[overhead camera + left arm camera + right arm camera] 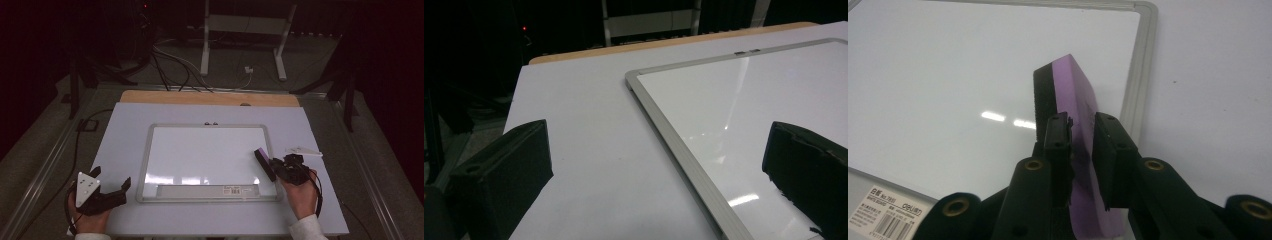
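A silver-framed whiteboard (pixel 208 128) lies flat in the middle of the table, its surface blank. My right gripper (pixel 274 167) is shut on a purple eraser with a black felt side (pixel 263 161), held on edge over the board's right frame. In the right gripper view the eraser (pixel 1073 100) stands between the two jaws, and my right gripper (pixel 1082 137) clamps its lower part, with the whiteboard (pixel 1146 60) behind it. My left gripper (pixel 111 180) rests open on the table left of the board. Its view shows my left gripper (pixel 659 165) with jaws wide apart over the whiteboard's (pixel 664 125) left frame.
The white tabletop (pixel 125 130) has a wooden strip (pixel 210 98) along its far edge. A small white flat object (pixel 303 150) lies right of the board. A barcode label (pixel 240 189) sits on the board's bottom tray. Cables and a metal stand (pixel 240 45) occupy the floor beyond.
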Tool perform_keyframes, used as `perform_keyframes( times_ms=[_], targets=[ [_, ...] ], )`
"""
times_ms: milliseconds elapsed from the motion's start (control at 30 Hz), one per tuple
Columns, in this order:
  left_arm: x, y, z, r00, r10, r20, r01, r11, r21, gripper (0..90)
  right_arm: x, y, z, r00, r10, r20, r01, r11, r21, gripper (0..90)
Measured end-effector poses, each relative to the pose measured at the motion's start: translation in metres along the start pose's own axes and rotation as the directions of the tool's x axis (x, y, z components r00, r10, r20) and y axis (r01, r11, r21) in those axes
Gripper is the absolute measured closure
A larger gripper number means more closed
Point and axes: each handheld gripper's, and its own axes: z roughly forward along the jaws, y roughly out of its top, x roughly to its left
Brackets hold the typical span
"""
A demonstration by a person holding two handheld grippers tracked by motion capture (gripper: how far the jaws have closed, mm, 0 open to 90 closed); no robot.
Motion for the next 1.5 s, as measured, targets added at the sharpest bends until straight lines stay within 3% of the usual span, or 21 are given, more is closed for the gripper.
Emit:
perform_keyframes(
  times_ms=[267,467,800,1000,1167,1300,1500],
  targets=[
    [0.0,0.0,0.0,1.0,-0.001,-0.001,0.001,1.0,0.0,0.5,-0.003,-0.001,-0.001,0.9994,-0.01,0.034,0.01,1.0,0.003,69.6],
    [0.0,0.0,0.0,1.0,0.001,0.0,-0.001,1.0,0.003,0.5,0.002,-0.004,-0.005,0.9988,-0.047,0.012,0.047,0.999,0.025,61.8],
    [-0.001,0.0,0.0,1.0,0.002,0.001,-0.002,1.0,0.002,0.4,0.013,-0.014,-0.009,0.9956,-0.094,0.0,0.094,0.994,0.064,60.6],
    [-0.001,0.0,0.001,1.0,0.004,0.001,-0.004,1.0,0.004,0.5,0.015,-0.009,-0.006,0.9937,-0.109,-0.025,0.111,0.991,0.073,59.0],
    [-0.001,0.0,0.0,1.0,0.006,-0.001,-0.006,1.0,0.004,0.4,0.014,0.008,0.01,0.9957,-0.093,0.003,0.092,0.995,0.042,54.6],
    [0.0,0.0,0.0,1.0,0.002,-0.002,-0.002,1.0,0.004,0.4,0.017,0.02,0.03,0.9915,-0.112,0.066,0.108,0.993,0.054,53.7],
    [0.0,0.0,0.001,1.0,0.001,0.0,-0.001,1.0,0.003,0.5,0.02,0.018,0.038,0.9886,-0.086,0.124,0.079,0.995,0.063,61.8]
  ],
)
